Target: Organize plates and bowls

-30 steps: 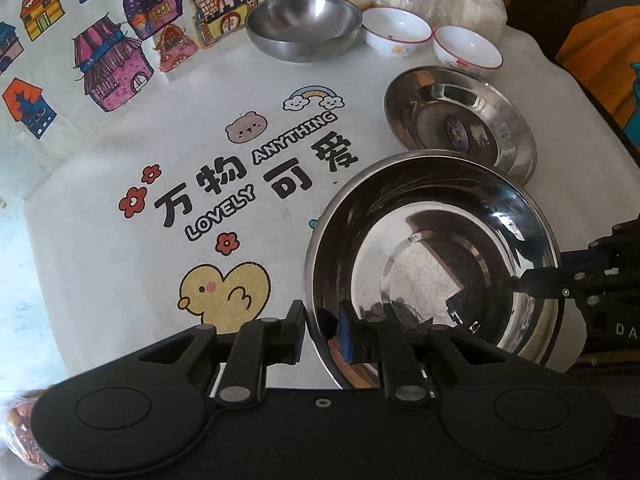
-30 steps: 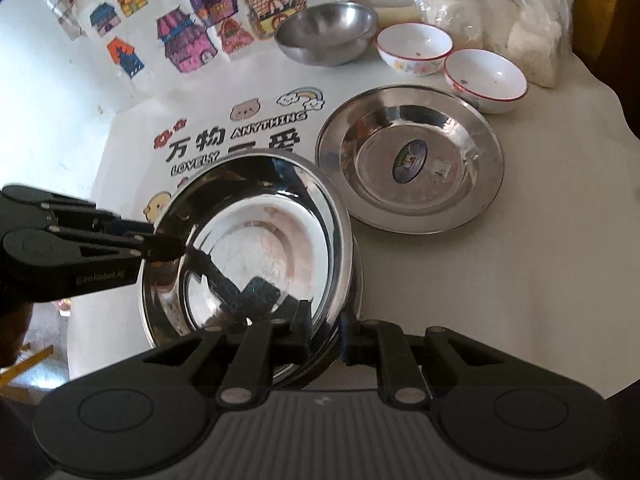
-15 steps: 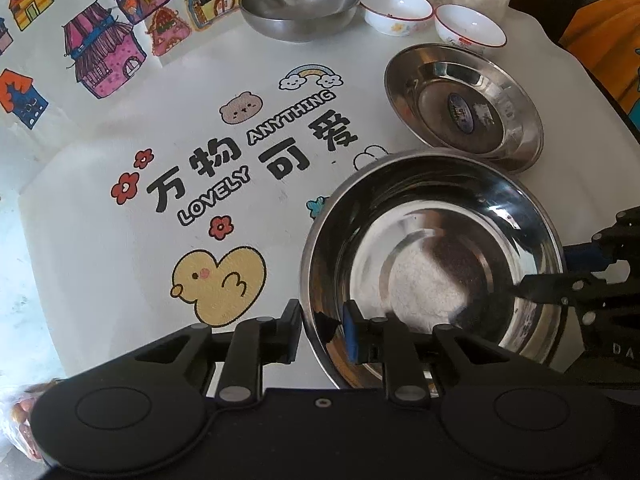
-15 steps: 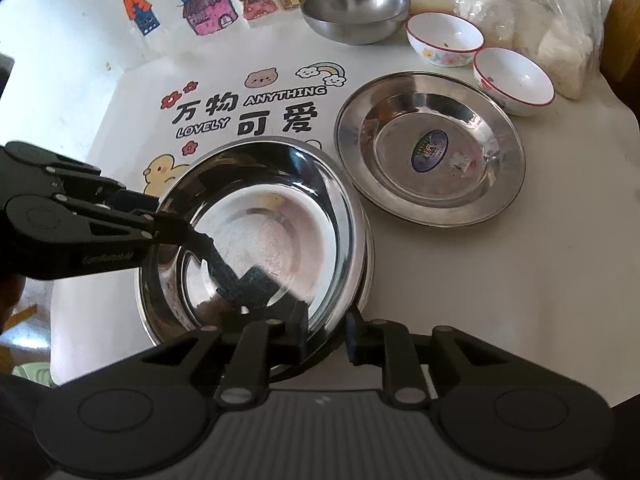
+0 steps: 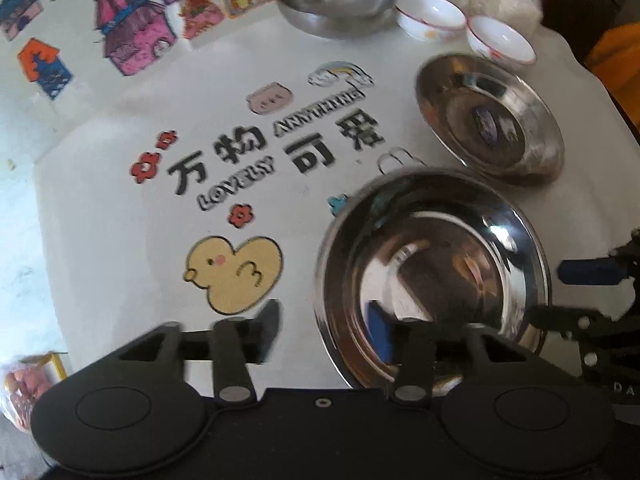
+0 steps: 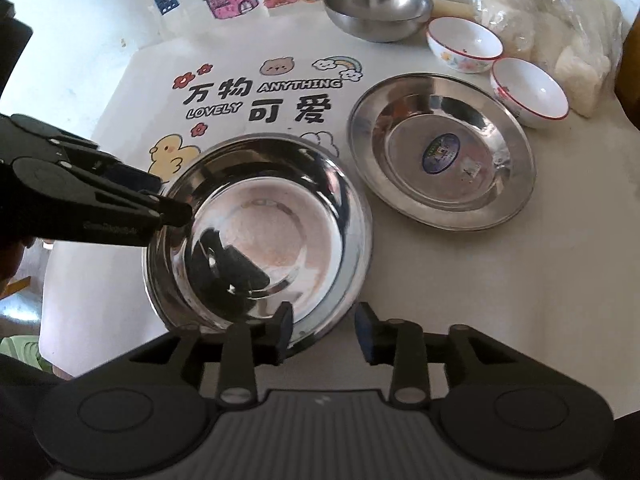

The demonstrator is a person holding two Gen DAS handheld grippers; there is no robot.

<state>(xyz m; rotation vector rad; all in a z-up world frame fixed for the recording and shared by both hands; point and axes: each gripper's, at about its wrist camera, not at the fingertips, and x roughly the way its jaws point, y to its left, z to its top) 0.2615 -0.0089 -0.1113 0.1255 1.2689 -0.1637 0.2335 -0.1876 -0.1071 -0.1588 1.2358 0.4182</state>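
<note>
Both grippers' jaws have just been opened off the large steel plate's (image 6: 256,236) rim, which was pinched a second ago. Its rim is now straddled untouched by the left gripper (image 5: 324,332) and right gripper (image 6: 322,330), and it is seen resting on the cartoon tablecloth (image 6: 224,60) beside the stickered steel plate (image 6: 440,156).

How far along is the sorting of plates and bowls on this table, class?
Done: the large steel basin rests on the printed tablecloth. In hand: nothing; the left gripper and right gripper have just been opening, their jaws straddling its rim without pressing it. Left: the steel plate, the steel bowl and both white bowls sit apart, unstacked.
</note>
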